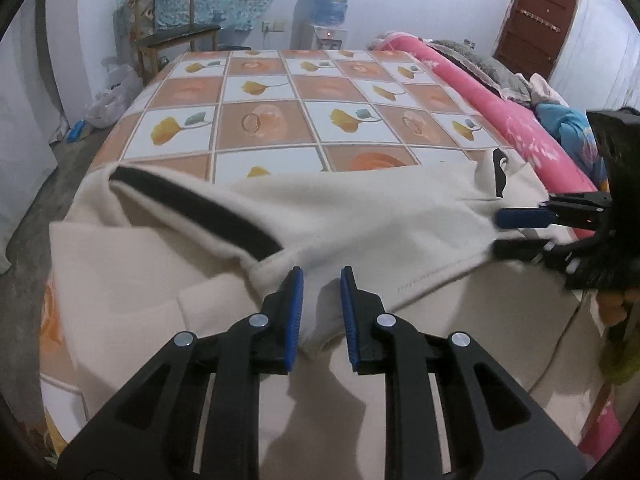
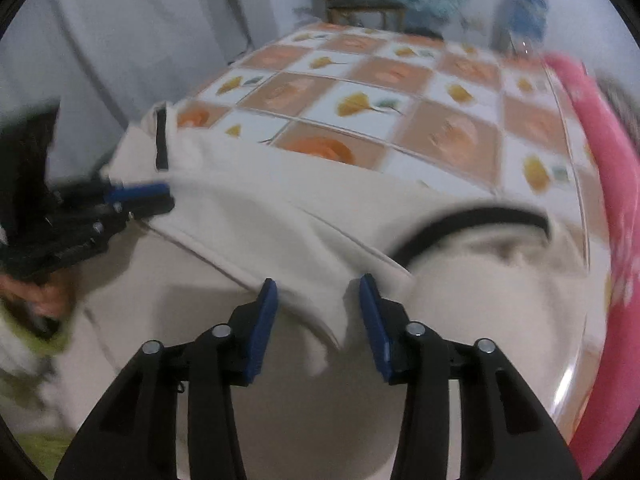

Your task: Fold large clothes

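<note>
The cream fleece garment with black trim (image 1: pixel 360 216) lies across your near end of the checked floral bedspread (image 1: pixel 264 120). Its folded edge runs crosswise between your left gripper (image 1: pixel 322 300) and right gripper (image 2: pixel 318 308); both have jaws spread, cloth between, unpinched.

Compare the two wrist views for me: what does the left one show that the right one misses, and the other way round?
Left wrist only: a brown door, a grey pillow, a penguin-like print on the garment. Right wrist only: a curved black band by the pink bedding, and the left tool from the side. Both: the cream garment, the tiled bedspread, the wooden chair, the water dispenser.
</note>
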### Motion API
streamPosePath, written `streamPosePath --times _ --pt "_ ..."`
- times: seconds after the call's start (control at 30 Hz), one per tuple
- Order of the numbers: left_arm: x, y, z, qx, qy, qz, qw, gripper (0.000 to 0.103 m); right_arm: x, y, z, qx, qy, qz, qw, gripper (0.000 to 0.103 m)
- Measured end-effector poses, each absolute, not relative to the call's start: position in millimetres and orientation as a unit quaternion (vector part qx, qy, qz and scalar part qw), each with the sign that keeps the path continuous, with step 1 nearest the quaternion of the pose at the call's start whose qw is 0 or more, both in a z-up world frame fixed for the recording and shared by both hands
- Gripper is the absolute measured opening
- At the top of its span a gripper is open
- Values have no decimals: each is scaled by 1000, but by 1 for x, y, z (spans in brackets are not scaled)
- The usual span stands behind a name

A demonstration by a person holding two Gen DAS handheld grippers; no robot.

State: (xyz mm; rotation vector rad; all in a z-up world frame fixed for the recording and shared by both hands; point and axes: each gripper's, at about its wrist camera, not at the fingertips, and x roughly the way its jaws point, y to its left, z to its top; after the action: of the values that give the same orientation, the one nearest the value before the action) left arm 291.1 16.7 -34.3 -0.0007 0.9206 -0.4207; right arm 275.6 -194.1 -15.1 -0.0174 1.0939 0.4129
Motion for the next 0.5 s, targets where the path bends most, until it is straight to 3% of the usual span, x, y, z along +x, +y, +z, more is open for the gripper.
streamPosePath --times 0.2,0.37,0.43,0.5 --pt "290 18 -37 -10 438 -197 877 19 298 -252 13 153 494 162 840 40" --pt "288 21 -38 -23 436 -196 878 19 330 -252 -19 191 542 124 809 40" --pt "288 22 -38 -28 435 -197 878 19 338 -249 -25 182 541 112 814 22" --pt "289 23 -38 -35 435 -199 877 19 339 -247 -25 166 529 103 826 16"
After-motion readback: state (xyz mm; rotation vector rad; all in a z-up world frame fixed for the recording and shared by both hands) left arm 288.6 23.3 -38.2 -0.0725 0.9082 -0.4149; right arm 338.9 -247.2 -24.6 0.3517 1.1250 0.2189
